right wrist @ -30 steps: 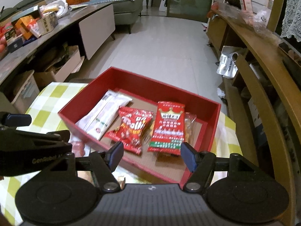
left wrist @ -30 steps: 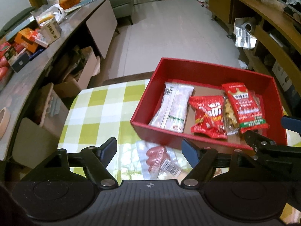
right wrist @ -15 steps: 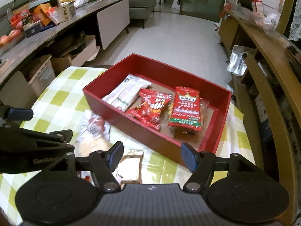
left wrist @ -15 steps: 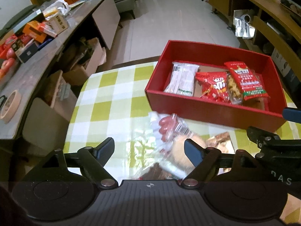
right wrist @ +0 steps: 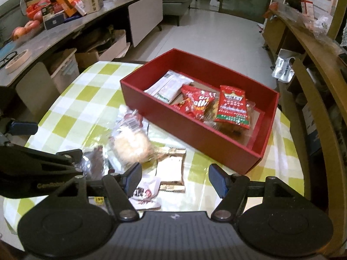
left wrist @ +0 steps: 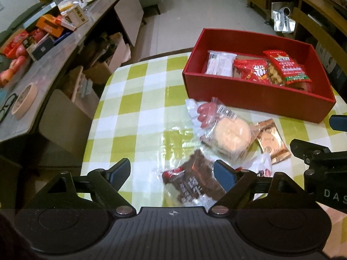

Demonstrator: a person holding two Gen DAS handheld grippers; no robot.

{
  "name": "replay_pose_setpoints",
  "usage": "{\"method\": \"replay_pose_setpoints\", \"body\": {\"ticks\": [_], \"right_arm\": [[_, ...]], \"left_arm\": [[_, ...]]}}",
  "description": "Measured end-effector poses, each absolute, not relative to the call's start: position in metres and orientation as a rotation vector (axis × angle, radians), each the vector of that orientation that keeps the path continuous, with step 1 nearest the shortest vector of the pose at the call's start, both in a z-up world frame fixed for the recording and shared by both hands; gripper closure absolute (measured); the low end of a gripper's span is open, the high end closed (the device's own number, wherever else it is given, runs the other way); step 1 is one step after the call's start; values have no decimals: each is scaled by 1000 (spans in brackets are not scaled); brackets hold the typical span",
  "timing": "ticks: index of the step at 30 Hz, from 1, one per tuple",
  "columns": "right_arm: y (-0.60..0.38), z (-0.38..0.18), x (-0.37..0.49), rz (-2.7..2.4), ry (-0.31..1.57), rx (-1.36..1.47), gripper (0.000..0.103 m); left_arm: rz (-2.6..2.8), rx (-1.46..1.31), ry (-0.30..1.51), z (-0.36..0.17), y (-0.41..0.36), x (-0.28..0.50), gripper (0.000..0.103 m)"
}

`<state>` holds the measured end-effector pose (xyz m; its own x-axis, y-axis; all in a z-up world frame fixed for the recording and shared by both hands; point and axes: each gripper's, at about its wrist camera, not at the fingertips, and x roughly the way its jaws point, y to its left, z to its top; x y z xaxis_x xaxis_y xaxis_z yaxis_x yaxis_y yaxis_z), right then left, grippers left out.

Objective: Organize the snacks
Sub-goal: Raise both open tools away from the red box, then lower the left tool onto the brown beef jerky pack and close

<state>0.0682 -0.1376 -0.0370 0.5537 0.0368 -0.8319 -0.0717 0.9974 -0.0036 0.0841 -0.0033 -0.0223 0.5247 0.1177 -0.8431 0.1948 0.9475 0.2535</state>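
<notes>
A red box stands on the checked tablecloth and holds a white packet, a red snack bag and a red-green peanut bag. In front of it lie a clear bag with a round bun and sausages, a gold packet, a brown packet and a white-red packet. My left gripper is open above the brown packet. My right gripper is open over the gold packet.
A grey counter with boxes, apples and a tape roll runs along the left. Cardboard boxes sit under it. A wooden shelf unit stands on the right. The table's left edge is close to my left gripper.
Both grippers have pulled back and up from the red box. The loose snacks in front of the box have come into view. Both stay open and empty.
</notes>
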Motion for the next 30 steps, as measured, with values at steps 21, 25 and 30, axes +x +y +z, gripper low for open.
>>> {"method": "replay_pose_setpoints", "body": {"ticks": [21, 25, 30], "right_arm": [[-128, -44, 63, 90, 1003, -50, 23], [-127, -45, 62, 95, 1009, -55, 23], [-127, -46, 62, 96, 1014, -57, 22]], "left_arm": [[-23, 400, 1018, -32, 6, 69, 10], [-20, 430, 1007, -34, 5, 66, 10], [-11, 464, 1007, -39, 3, 66, 10]]}}
